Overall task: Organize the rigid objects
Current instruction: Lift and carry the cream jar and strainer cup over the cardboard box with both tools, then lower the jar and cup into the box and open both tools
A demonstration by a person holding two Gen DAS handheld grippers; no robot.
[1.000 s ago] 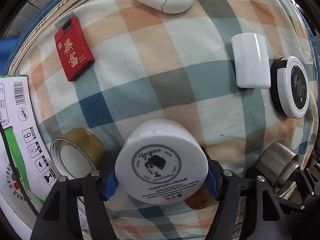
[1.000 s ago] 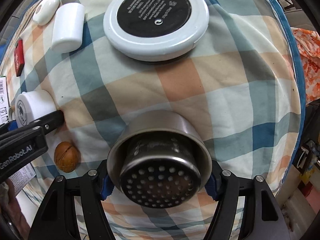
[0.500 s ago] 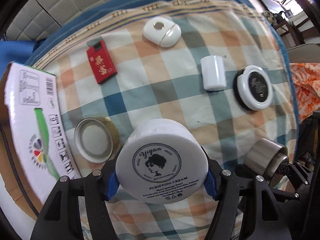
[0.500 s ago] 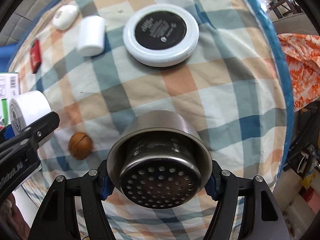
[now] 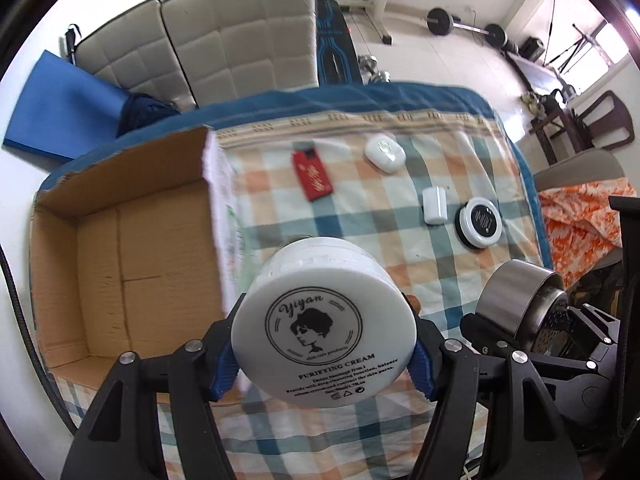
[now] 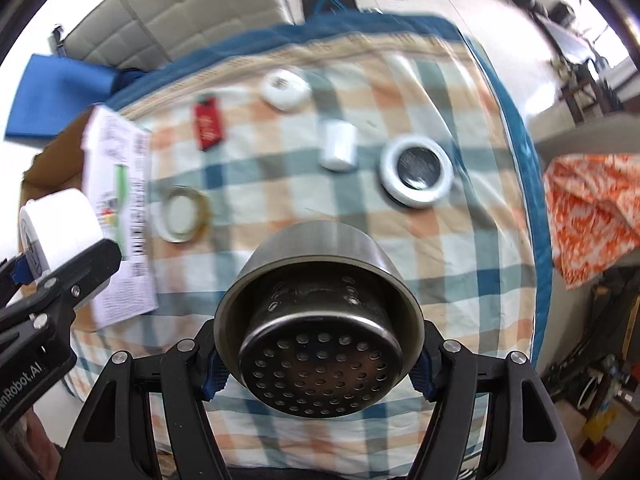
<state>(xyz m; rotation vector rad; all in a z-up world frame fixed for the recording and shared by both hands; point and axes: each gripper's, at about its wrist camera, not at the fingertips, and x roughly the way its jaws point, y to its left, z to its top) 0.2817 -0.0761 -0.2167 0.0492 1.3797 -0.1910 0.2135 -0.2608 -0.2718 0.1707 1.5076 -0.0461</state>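
Note:
High above the checked tablecloth point(image 5: 360, 216), my left gripper point(image 5: 324, 356) is shut on a white cream jar point(image 5: 320, 320) with a black printed lid; the same jar point(image 6: 56, 232) shows at the left edge of the right wrist view. My right gripper point(image 6: 316, 352) is shut on a steel strainer cup point(image 6: 320, 320) with a perforated bottom, also visible as the steel cup point(image 5: 520, 304) in the left wrist view. An open cardboard box point(image 5: 120, 248) stands at the table's left.
On the cloth lie a red packet point(image 5: 312, 176), a white oval case point(image 5: 384, 152), a white cylinder point(image 5: 435, 205), a round black-and-white compact point(image 5: 480, 222) and a gold-rimmed lid point(image 6: 182, 214). Grey chairs point(image 5: 224, 32) stand behind; an orange cloth point(image 5: 580, 220) lies right.
Both grippers have risen well above the table with the jar and the strainer cup still held. The cardboard box's inside has come into the left wrist view.

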